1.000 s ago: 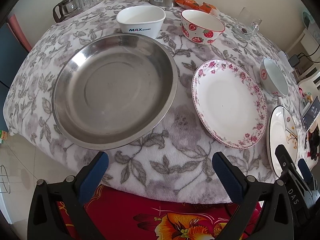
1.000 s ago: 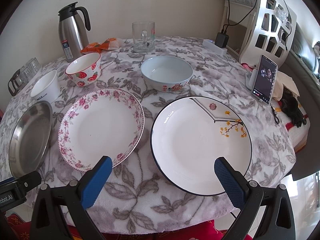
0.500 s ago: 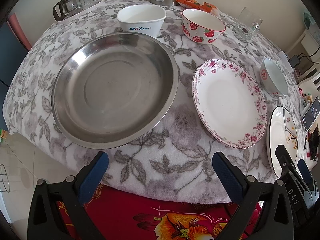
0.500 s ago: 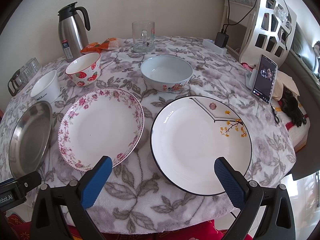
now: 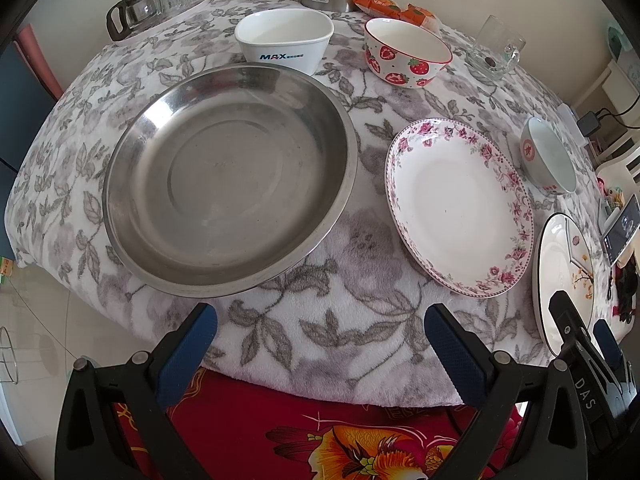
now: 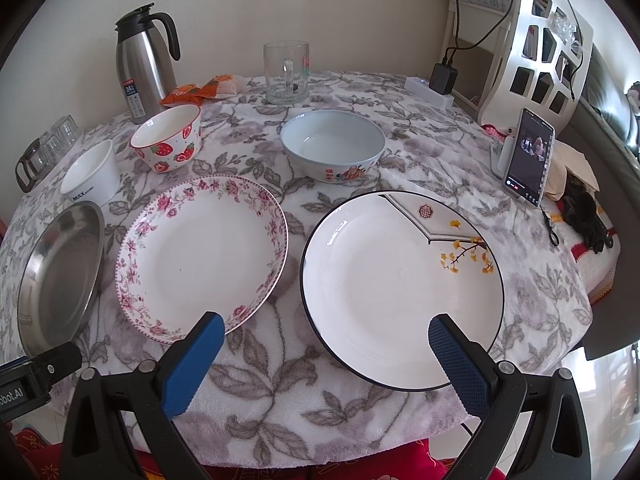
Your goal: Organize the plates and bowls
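On the floral tablecloth a large steel plate (image 5: pixel 228 176) (image 6: pixel 56 272) lies at the left. Beside it are a pink-flowered plate (image 5: pixel 456 204) (image 6: pixel 200 252) and a black-rimmed white plate (image 6: pixel 400 284) (image 5: pixel 564 276). Behind them stand a square white bowl (image 5: pixel 284 40) (image 6: pixel 90 176), a strawberry bowl (image 5: pixel 408 54) (image 6: pixel 168 142) and a pale blue bowl (image 6: pixel 332 144) (image 5: pixel 550 156). My left gripper (image 5: pixel 320 346) hangs open at the table's near edge, in front of the steel plate. My right gripper (image 6: pixel 326 352) is open too, over the near rim of the black-rimmed plate, touching nothing.
A steel thermos (image 6: pixel 142 60), an orange snack packet (image 6: pixel 204 88) and a glass mug (image 6: pixel 286 72) stand at the back. Upturned glasses (image 5: pixel 160 0) sit far left. A lit phone (image 6: pixel 528 156) leans at the right edge by a white rack (image 6: pixel 536 44). Red cloth (image 5: pixel 320 432) lies below.
The left wrist view has crept slightly toward the table over the last second; the right gripper and all the dishes are unmoved.
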`<state>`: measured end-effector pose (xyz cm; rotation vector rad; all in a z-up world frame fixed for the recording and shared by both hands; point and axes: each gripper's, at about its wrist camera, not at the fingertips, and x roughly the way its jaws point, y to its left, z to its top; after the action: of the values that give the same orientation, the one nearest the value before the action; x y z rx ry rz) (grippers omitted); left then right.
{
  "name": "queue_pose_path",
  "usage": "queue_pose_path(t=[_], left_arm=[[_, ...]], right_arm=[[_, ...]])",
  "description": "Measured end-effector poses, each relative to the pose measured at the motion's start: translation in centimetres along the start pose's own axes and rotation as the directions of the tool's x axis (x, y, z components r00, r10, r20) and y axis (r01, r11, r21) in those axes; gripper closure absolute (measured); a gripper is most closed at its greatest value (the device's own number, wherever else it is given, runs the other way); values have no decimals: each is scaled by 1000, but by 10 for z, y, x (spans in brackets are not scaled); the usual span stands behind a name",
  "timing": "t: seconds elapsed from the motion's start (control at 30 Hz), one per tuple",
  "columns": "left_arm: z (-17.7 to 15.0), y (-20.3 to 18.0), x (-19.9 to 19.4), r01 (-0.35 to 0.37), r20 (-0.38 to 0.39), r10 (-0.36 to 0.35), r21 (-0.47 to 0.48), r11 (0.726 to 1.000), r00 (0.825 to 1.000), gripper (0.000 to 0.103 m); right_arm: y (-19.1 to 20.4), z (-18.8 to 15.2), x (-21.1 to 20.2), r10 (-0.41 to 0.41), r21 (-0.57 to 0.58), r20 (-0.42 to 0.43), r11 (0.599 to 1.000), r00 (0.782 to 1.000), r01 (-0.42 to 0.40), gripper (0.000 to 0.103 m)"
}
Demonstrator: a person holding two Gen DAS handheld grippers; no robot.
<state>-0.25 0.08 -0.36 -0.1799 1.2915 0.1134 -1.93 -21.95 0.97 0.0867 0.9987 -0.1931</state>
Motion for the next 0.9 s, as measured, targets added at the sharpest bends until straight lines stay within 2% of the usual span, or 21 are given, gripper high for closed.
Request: queue_pose_path(t=[0.5,0.57,0.73,0.83,0.9], left_arm=[[4,8,0,11,0,-11,-32,999,1000,0],[7,17,-2,6,10,-6,-71,997,1000,0],[17,52,-9,-33,63,48,-223,974,997,0],[24,83,-13,-73,84,108,-343,936,991,0],[27,102,-13,-75,89,122,-412,908,989,0]], right_arm=[[14,-3,4,11,-37,-4,999,1000,-11,0],[20,3,3,33,-51,3,998,999,-33,0],[43,9,3,162,-69,17,985,987,-160,0],[62,12,0,227,-102,38,970,973,-223,0],[74,16,1,270,-113,43,958,962,-264,0]])
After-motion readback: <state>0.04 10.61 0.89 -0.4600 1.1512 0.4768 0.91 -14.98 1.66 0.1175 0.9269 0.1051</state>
